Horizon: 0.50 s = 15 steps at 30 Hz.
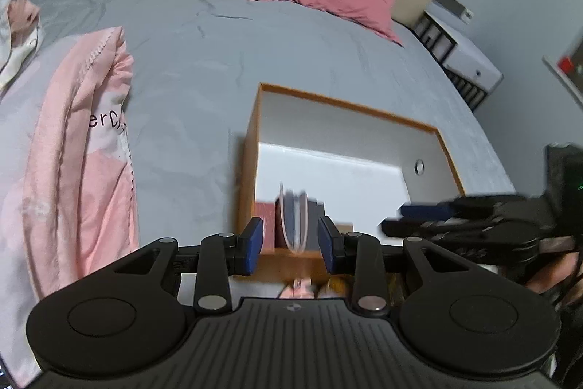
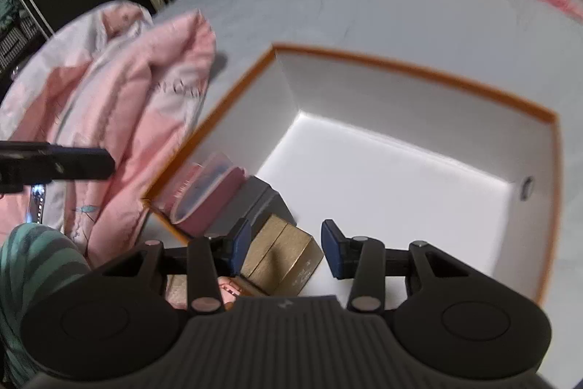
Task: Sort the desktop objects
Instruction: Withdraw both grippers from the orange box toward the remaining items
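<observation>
Orange-rimmed box: a white-lined cardboard box [image 2: 419, 148] sits on the grey bed [image 1: 204, 61], and every place below is given from it.
Things already inside: a clear lidded case [image 2: 204, 185], a pink box [image 2: 215, 203], a dark grey box [image 2: 262, 203] and a gold box [image 2: 288, 254] are packed side by side along the box's near-left wall; the rest of the white floor is bare.
Long axis: the row runs along that near-left wall, and each item's long side lies across the row.
Left claw: left claw [image 1: 291, 245] hangs over the box's near edge, jaws about half apart with nothing clamped; the clear case shows in the gap but the pads look clear of it, though blur makes this uncertain.
Right claw: right claw [image 2: 286, 252] hovers over the box's near corner, jaws about half apart, holding nothing; the gold box lies directly below, nearer the left-hand pad.
Nearer hand: the right is closer to the gold box, the left to the clear case.
Judgement: both hands look free for the next item; none outside the box is clearly visible.
Beside the box: a pink quilt [image 1: 80, 148] lies to its left.
</observation>
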### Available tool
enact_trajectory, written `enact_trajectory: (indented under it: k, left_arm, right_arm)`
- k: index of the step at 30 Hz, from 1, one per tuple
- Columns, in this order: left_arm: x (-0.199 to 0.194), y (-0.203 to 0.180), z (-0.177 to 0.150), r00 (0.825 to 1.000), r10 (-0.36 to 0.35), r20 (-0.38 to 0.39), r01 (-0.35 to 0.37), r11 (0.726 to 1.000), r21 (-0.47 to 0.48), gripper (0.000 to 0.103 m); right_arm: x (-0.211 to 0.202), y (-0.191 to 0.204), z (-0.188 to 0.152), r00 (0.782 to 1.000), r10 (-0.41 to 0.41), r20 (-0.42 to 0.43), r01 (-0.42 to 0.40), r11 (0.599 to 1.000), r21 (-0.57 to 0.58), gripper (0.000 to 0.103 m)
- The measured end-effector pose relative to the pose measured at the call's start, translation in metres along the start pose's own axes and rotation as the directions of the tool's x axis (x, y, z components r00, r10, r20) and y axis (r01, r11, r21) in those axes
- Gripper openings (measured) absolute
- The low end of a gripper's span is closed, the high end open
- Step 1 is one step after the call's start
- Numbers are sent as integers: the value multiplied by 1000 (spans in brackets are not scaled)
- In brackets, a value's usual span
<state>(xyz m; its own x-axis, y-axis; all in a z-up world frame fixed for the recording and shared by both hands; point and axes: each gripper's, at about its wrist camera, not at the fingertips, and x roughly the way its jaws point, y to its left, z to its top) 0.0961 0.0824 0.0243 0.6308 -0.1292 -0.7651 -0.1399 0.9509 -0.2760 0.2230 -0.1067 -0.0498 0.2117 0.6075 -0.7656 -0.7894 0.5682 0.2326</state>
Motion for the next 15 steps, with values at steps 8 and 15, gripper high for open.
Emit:
enact_trajectory:
  k: [8, 15]
  left_arm:
    - [-6, -23, -47, 999, -26, -21, 28, 995, 98, 37]
    - [9, -53, -84, 999, -23, -35, 29, 982, 189, 55]
  right_arm:
    - [-60, 27, -67, 990, -69, 124, 65, 997, 35, 45]
    - [-66, 24, -130, 980, -187, 63, 172, 966, 191, 45]
